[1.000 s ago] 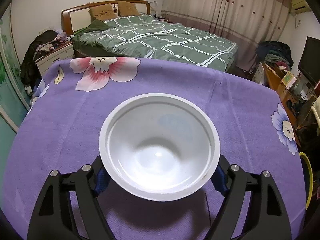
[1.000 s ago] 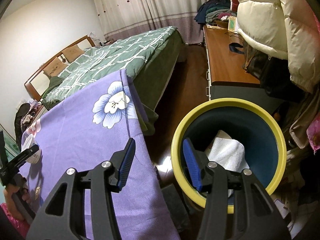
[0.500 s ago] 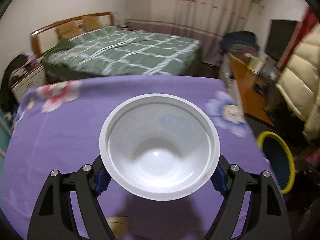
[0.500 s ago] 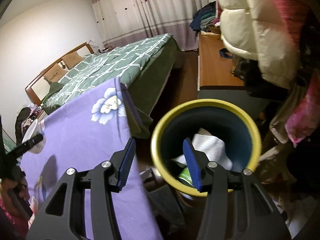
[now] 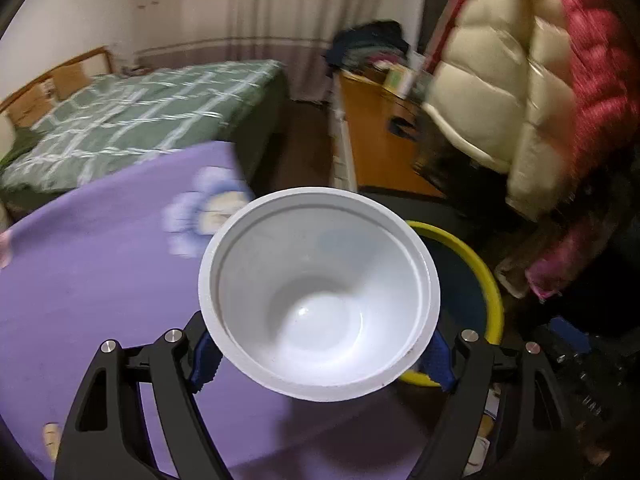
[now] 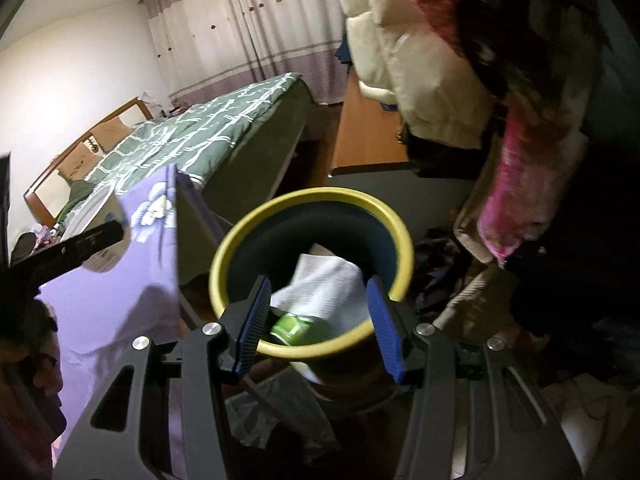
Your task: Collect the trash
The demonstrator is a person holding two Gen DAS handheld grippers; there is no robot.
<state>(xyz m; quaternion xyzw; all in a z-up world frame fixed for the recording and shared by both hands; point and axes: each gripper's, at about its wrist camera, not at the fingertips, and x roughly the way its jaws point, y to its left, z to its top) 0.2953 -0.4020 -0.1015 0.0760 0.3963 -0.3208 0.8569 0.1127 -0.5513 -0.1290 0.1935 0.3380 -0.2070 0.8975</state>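
Left gripper (image 5: pixel 320 356) clamps the white bowl (image 5: pixel 319 300) by its sides; it has swung off the middle of the purple cloth (image 5: pixel 100 280) to the table's corner, so the yellow-rimmed bin (image 5: pixel 486 280), earlier a sliver at frame edge, now sits just behind the bowl, so the drop looks close. Right gripper (image 6: pixel 318 328) hangs half open and empty above the bin (image 6: pixel 312 200), which holds a white tissue (image 6: pixel 328 284) and a green can (image 6: pixel 296 326), and it views the bin more squarely than before.

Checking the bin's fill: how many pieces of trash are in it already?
2 visible in the yellow-rimmed bin: a white paper towel and, nearer, a green item. More may lie hidden underneath.
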